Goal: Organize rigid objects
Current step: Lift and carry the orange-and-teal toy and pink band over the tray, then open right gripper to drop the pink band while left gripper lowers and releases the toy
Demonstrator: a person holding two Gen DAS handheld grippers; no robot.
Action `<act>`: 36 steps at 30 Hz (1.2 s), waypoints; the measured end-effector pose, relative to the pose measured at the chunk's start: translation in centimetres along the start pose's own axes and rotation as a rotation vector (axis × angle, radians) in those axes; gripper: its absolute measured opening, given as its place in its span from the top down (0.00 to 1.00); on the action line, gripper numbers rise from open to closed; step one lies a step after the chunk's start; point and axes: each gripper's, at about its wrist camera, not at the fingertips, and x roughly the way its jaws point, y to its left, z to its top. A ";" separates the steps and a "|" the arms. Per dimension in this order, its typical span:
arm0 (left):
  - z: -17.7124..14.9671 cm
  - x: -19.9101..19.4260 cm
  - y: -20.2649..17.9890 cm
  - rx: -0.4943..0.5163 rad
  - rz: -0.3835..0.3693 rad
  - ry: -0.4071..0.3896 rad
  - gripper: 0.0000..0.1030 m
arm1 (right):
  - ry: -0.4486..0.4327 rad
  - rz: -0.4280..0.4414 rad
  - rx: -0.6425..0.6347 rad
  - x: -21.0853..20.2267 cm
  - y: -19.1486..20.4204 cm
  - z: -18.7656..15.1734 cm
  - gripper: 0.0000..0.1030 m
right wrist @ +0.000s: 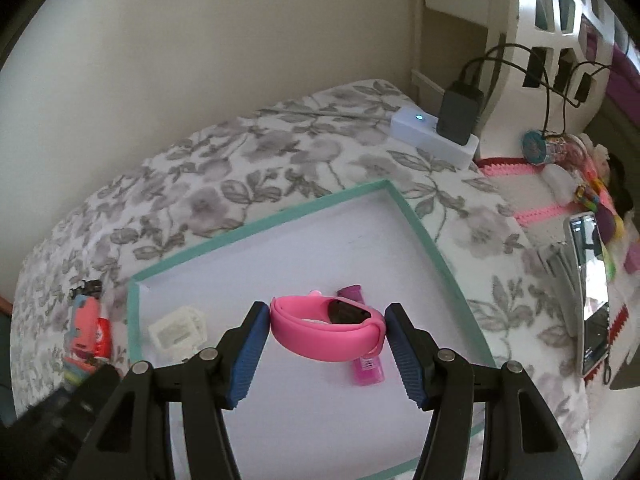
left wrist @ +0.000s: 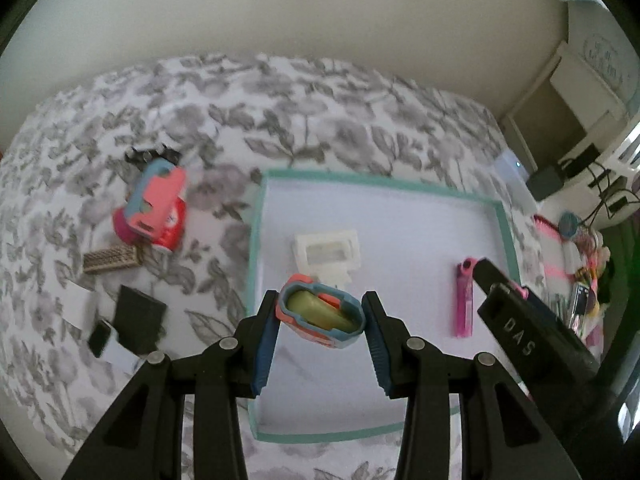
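Floral bedspread [left wrist: 280,100] carried a teal-rimmed white tray [left wrist: 256,240], the collecting spot. Lower centre, the left claw [left wrist: 320,316] clenched a blue-and-coral case [left wrist: 322,320]; the right claw [right wrist: 326,330] gripped a pink silicone wristband [right wrist: 324,332], both poised over the tray for sorting.

Home bedroom: floral bedspread [right wrist: 280,160], charger [right wrist: 460,112], white laundry basket [right wrist: 560,40] beside.

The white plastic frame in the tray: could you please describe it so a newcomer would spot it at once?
Find the teal-rimmed tray on the floral bedspread. Lying on its white floor, near its left wall, is the white plastic frame. It is the only colourless thing there, squarish with a rectangular window, unlike the slim magenta lighter opposite.
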 end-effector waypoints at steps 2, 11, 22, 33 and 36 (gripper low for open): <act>-0.1 0.4 -0.1 0.005 0.002 0.010 0.58 | 0.000 -0.009 -0.011 0.1 0.1 -0.1 0.39; -0.4 2.5 0.5 -0.017 -0.018 0.081 0.58 | 0.021 -0.007 -0.072 1.1 1.6 -0.9 0.39; -0.4 4.2 0.9 -0.036 -0.037 0.102 0.58 | 0.055 -0.016 -0.090 2.4 1.8 -1.5 0.39; 0.5 5.2 1.2 -0.049 -0.033 0.074 0.58 | 0.108 -0.056 -0.092 3.0 1.4 -1.9 0.38; 0.4 5.6 1.5 -0.057 -0.009 0.081 0.58 | 0.110 -0.058 -0.097 3.0 1.5 -1.9 0.38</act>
